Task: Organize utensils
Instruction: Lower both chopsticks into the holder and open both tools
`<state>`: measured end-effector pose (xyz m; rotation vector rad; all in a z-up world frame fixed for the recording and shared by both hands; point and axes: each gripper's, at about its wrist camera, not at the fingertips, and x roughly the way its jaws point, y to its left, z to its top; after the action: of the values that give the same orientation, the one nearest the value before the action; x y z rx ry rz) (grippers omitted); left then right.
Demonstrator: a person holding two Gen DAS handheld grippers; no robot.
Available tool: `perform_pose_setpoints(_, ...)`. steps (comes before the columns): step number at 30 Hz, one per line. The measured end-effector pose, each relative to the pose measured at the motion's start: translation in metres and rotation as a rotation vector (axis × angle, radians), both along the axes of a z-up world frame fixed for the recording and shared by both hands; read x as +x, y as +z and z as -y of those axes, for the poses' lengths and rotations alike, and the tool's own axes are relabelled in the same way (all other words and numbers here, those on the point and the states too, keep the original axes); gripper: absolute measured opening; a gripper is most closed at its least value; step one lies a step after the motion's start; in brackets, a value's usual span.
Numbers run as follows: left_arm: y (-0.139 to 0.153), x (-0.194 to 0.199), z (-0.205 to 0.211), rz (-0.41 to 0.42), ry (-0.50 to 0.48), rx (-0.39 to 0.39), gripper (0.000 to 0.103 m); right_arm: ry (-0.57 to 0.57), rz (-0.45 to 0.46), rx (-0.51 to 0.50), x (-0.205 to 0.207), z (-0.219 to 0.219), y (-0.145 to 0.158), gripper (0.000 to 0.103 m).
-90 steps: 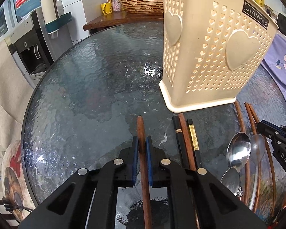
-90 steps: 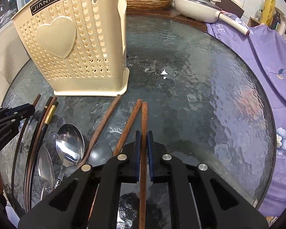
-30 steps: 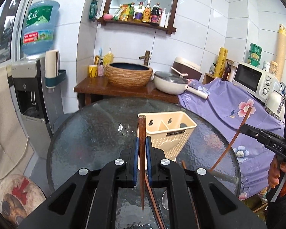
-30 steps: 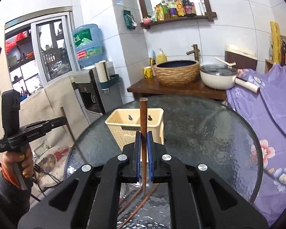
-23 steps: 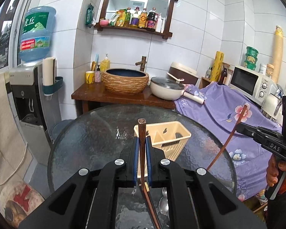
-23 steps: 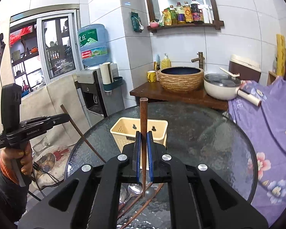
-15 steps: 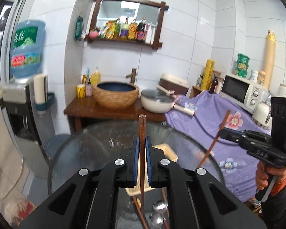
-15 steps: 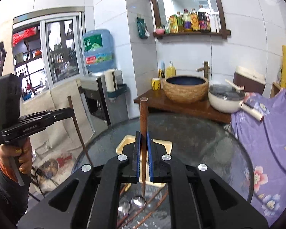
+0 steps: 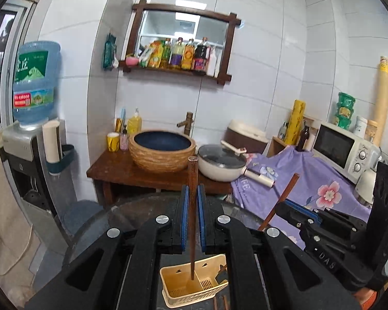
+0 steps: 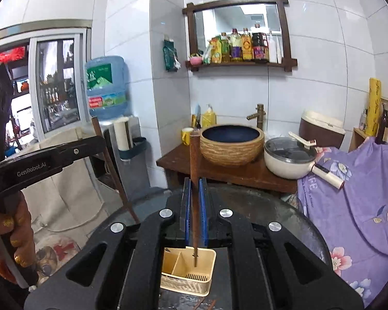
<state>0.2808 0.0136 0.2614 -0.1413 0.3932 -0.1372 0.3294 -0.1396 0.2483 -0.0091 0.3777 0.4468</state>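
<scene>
Glass round surface (image 10: 284, 214) sits low in both wrist views, dark and textured, with a purple flowered cloth (image 10: 354, 193) draped just to its right. Far behind it: wooden washstand (image 9: 132, 170) carrying a woven basin (image 9: 163, 149) and a white lidded pan (image 9: 219, 164). Water dispenser (image 9: 31, 139) at far left.

Cream utensil holder (image 9: 194, 288) stands on the surface well below both grippers, open top up, divided into compartments.

Left gripper (image 9: 193, 219): blue-padded fingers (image 9: 185, 219) pinching a brown chopstick (image 9: 193, 206), held upright, lower tip hanging over the holder's opening, not visibly touching it. In the right wrist view this gripper is at the left edge with a hand (image 10: 15, 242) on its grip.

Right gripper (image 10: 194, 211): fingers (image 10: 186, 211) pinching a second brown chopstick (image 10: 194, 180), also upright, tip above the holder's right compartment. In the left wrist view this stick leans out of the gripper at right.

More brown sticks (image 10: 207, 304) lie on the surface just near of the holder, mostly hidden.
</scene>
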Motion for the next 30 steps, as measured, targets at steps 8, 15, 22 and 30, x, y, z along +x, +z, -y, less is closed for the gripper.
perform_pose_setpoints(8,-0.073,0.028,0.001,-0.112,0.032,0.010,0.007,-0.023,-0.073,-0.009,0.021,-0.007,-0.068,0.007)
perform_pose_setpoints(15,-0.112,0.037,-0.005,-0.168,0.051,0.010,0.007,-0.027,-0.118,0.010,0.032,-0.002,-0.093,0.007)
perform_pose_setpoints(22,-0.132,0.041,-0.011,-0.200,0.061,0.003,0.007,-0.038,-0.147,0.039,0.039,0.005,-0.105,0.007)
perform_pose_setpoints(30,-0.135,0.040,-0.012,-0.197,0.056,-0.003,0.009,-0.047,-0.141,0.030,0.040,0.005,-0.111,0.007)
